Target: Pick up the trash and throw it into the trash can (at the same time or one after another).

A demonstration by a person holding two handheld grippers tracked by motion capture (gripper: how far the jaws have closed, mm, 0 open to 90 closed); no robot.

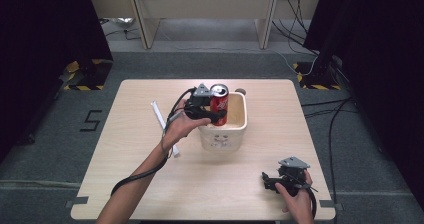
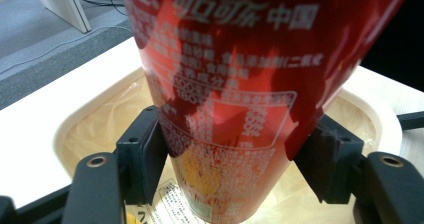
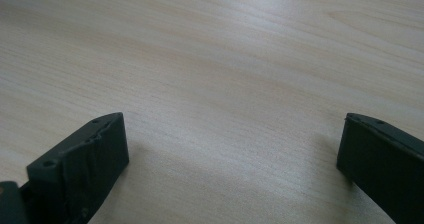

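Red can (image 1: 219, 104): in the high view it stands upright between the jaws of the left tongs (image 1: 216, 115), above the cream tub (image 1: 239, 130) on the counter (image 1: 150, 184). A white strip (image 1: 161, 121) lies on the counter behind the left hand (image 1: 180, 126). The right tongs (image 1: 267, 180) sit low over the near right part of the counter, well apart from the can.

Left gripper view: the left tongs (image 2: 232, 156) pinch the can (image 2: 235, 74), one pad against each side of its lower body. The tub (image 2: 65, 129) lies directly below the jaws.

Right gripper view: the right tongs (image 3: 232, 156) are spread, with bare counter (image 3: 225, 59) between and beyond the jaws.
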